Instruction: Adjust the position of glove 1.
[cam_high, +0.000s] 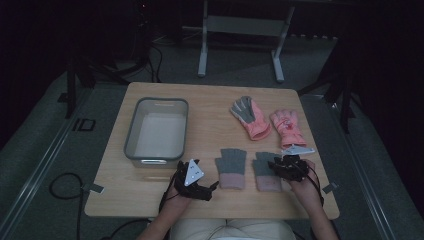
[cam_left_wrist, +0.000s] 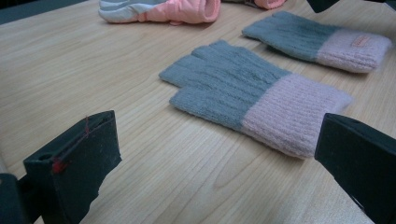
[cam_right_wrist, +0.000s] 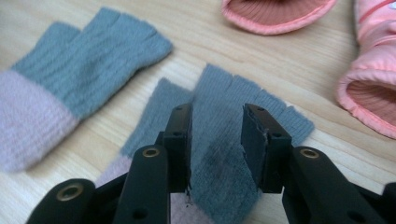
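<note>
Right tool (cam_right_wrist: 215, 144) open, jaws astride the grey-pink knit glove (cam_right_wrist: 219, 177); left tool (cam_left_wrist: 210, 158) open

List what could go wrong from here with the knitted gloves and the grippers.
1. The right gripper stands over the right knitted glove with jaws partly open astride a raised fold; a pinch of so little fabric might slip out on lifting.
2. The left knitted glove lies close beside it, so a drag could shift it.
3. The left gripper waits open near that glove's cuff and might nudge it.
</note>
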